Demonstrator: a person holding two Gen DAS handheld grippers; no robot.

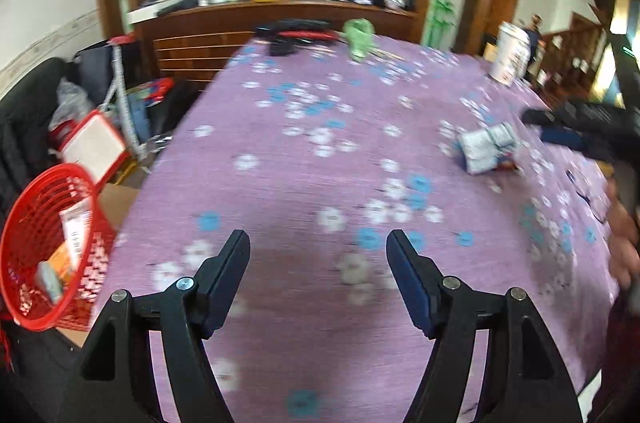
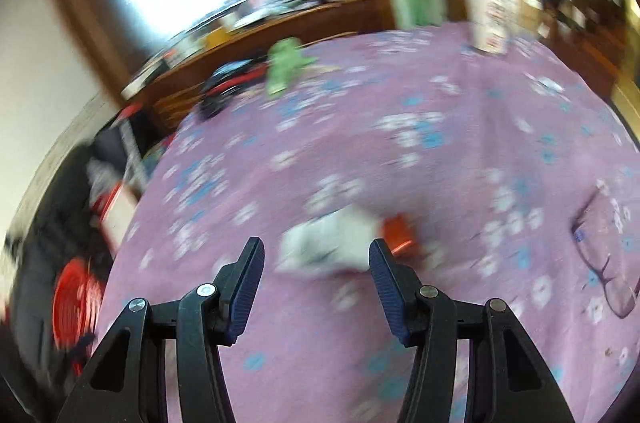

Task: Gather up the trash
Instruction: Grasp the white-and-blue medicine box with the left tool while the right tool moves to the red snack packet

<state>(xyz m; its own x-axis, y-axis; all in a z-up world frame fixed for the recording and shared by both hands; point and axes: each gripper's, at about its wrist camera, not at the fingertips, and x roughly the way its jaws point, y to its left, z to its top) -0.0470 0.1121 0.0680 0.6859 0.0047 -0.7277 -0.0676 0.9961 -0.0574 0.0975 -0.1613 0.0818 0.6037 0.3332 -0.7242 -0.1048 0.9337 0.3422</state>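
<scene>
A crumpled white wrapper (image 1: 486,147) with a red-orange bit lies on the purple flowered tablecloth (image 1: 304,151). In the right wrist view this wrapper (image 2: 326,243) sits just beyond the tips of my right gripper (image 2: 316,251), which stands open and does not touch it. The right gripper's fingers (image 1: 560,137) show at the right edge of the left wrist view, close to the wrapper. My left gripper (image 1: 318,243) is open over bare cloth with nothing between its fingers. A red basket (image 1: 44,243) holding some wrappers hangs off the table's left side.
A green crumpled bag (image 1: 359,37) and black and red items (image 1: 296,31) lie at the far end. A white cup (image 1: 510,53) stands far right. Eyeglasses (image 2: 604,255) rest on the cloth to the right. Boxes and clutter crowd the floor at left; a person (image 1: 534,35) stands far off.
</scene>
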